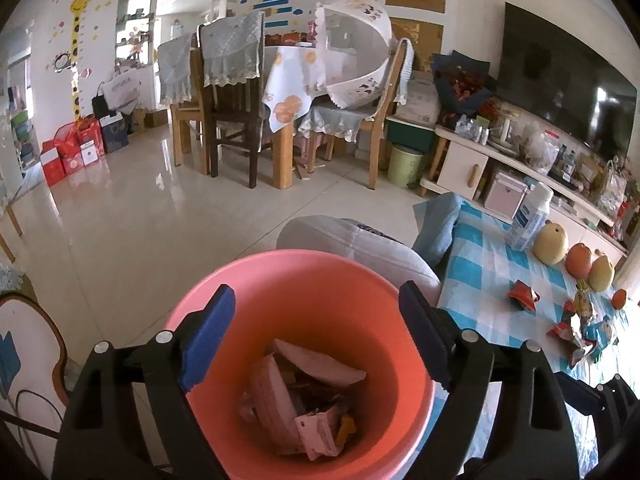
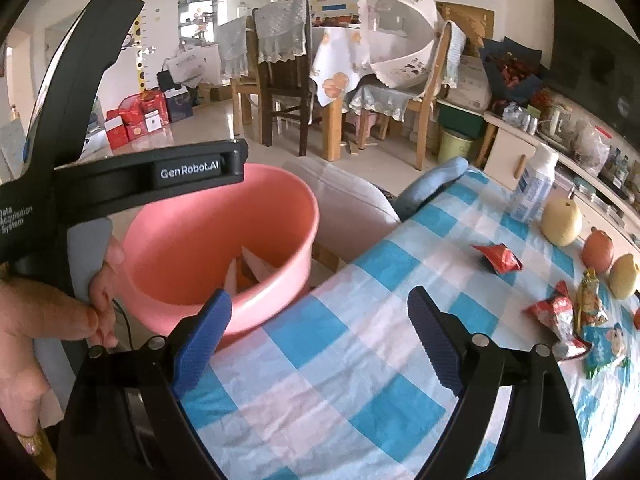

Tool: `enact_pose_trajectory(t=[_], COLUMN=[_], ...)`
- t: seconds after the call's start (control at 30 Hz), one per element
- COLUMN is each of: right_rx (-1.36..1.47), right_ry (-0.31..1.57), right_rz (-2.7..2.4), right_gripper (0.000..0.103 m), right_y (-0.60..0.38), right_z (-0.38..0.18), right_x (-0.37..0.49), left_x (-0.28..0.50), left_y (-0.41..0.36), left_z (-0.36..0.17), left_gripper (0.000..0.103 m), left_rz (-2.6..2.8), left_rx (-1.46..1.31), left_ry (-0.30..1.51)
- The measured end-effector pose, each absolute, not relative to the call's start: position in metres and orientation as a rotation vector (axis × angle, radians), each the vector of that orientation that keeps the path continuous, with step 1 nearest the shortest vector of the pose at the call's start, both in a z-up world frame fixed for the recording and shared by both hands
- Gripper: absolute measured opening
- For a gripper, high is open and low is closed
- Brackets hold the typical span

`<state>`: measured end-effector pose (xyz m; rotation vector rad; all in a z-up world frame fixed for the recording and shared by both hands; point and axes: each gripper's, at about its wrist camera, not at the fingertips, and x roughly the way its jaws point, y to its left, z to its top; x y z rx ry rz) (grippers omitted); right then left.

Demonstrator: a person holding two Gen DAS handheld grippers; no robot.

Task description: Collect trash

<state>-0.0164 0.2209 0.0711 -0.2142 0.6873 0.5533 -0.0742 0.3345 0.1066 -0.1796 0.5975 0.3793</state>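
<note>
Left gripper (image 1: 316,344): fingers spread wide and empty, poised above the mouth of the pink bin (image 1: 224,280)
Right gripper (image 2: 320,344): fingers also spread apart with nothing between them, over the checked tablecloth (image 2: 360,380)
Bin: beside the table edge, already part filled with paper and wrappers
Trash left: a red wrapper (image 2: 498,258) lies alone, well apart from a cluster of crumpled wrappers (image 2: 560,320) near the far right edge
Not trash: 2 pears, an orange fruit and a white bottle (image 2: 534,188) by the wrappers
Handling, as I judge it: foil packets are light, soft and slippery, and crush easily
Where to grip: pinch a raised crumpled fold, not a flat face
</note>
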Motion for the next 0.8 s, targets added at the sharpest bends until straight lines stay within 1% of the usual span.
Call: enact_pose_trajectory(t=[0.1, 0.2, 0.8], right_rx=[-0.204, -0.185, -0.144], right_ry=[0.698, 0.709, 0.727], right_rz=[0.534, 0.511, 0.432], right_gripper=[0.090, 0.094, 0.094], right_y=[0.210, 0.197, 0.138], right_z=[0.069, 0.068, 0.062], right_x=[-0.018, -0.019, -0.024], left_x=[-0.071, -0.067, -0.053], left_y=[0.326, 0.315, 0.259], left_z=[0.107, 0.107, 0.106], left_gripper=[0.087, 0.088, 0.088], left_rz=[0.373, 0.366, 0.327], left_rx=[-0.153, -0.122, 0.020], left_ry=[0.602, 0.604, 0.617])
